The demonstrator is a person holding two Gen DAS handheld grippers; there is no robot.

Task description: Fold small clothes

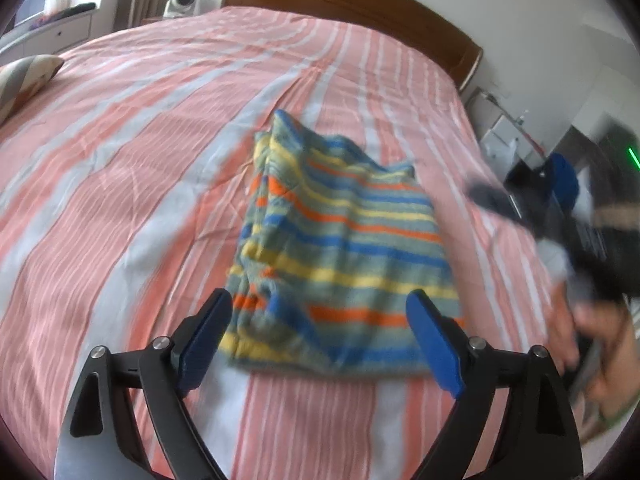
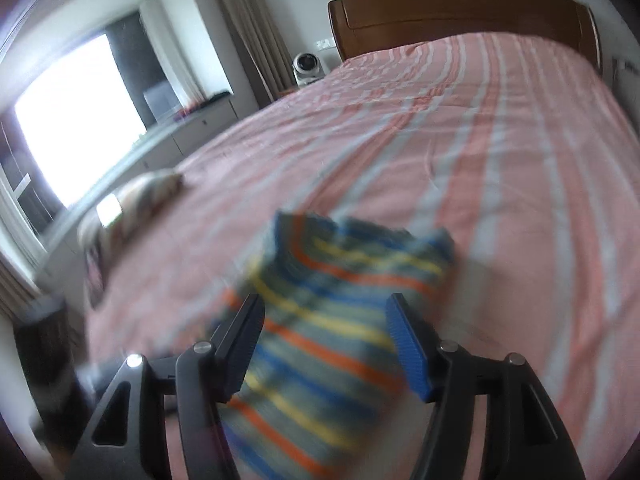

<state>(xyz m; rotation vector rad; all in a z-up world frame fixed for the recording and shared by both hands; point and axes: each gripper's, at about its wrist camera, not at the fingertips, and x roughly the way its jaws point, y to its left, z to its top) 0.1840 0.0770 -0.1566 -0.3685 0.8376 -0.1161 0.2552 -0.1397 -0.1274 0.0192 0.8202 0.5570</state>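
A soft striped knit garment (image 1: 344, 248) (folded, roughly rectangular) lies on the bed (image 1: 120, 160); left claw (image 1: 320, 332) and right claw (image 2: 326, 344), angled down, hover over it, spread, pinching nothing.

The left tool (image 1: 320, 320) hung with its jaws apart over the near edge of the folded striped garment (image 1: 340, 248), which lay mid-bed (image 1: 120, 140).

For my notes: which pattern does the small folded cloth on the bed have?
The cloth has grey, blue, yellow and orange stripes; the left wrist view shows it best.

Left tongs (image 1: 320, 320) spread wide — right tongs (image 2: 326, 336) parted, nothing gripped.
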